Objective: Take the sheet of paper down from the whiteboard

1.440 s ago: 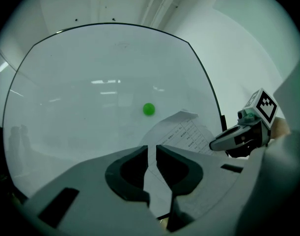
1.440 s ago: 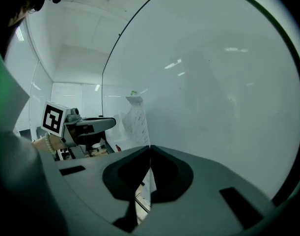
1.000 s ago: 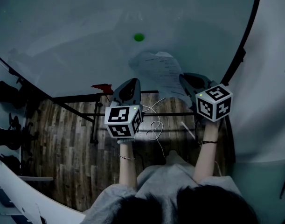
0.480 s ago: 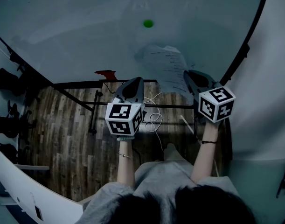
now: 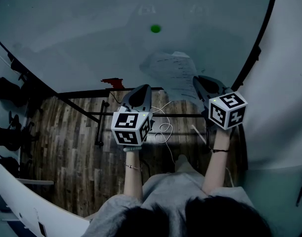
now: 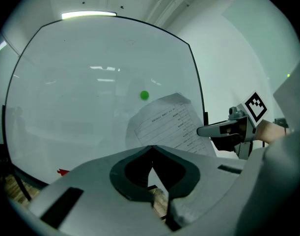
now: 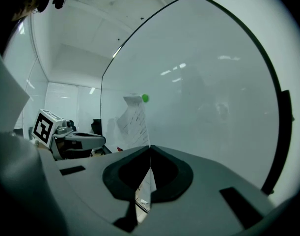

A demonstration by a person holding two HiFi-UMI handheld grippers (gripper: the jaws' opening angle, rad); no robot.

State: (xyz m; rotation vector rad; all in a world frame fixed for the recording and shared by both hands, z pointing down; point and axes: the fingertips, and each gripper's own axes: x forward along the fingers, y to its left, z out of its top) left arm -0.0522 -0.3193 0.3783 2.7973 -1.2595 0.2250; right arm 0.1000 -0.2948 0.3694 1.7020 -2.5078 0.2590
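The whiteboard [image 5: 81, 28] fills the upper part of the head view, with a green magnet [image 5: 155, 28] stuck on it. The printed sheet of paper [image 5: 171, 72] curls below and right of the magnet, apart from it. My right gripper [image 5: 197, 79] is shut on the sheet's lower right edge; a strip of paper [image 7: 144, 181] runs between the closed jaws. My left gripper [image 5: 141, 89] is shut with nothing in it, below and left of the sheet. In the left gripper view the sheet [image 6: 167, 124] shows ahead, and the right gripper [image 6: 200, 131] meets its right edge.
A small red object [image 5: 111, 83] sits at the board's lower edge. The board's black stand [image 5: 99, 122] stands on the wood floor [image 5: 62, 152] with white cables [image 5: 164, 131] below the grippers. A black frame edge [image 5: 259, 38] and a white wall [image 5: 284, 93] lie to the right.
The head view has shifted a little. Both grippers and the sheet stay in nearly the same places, and the right gripper still holds the sheet.
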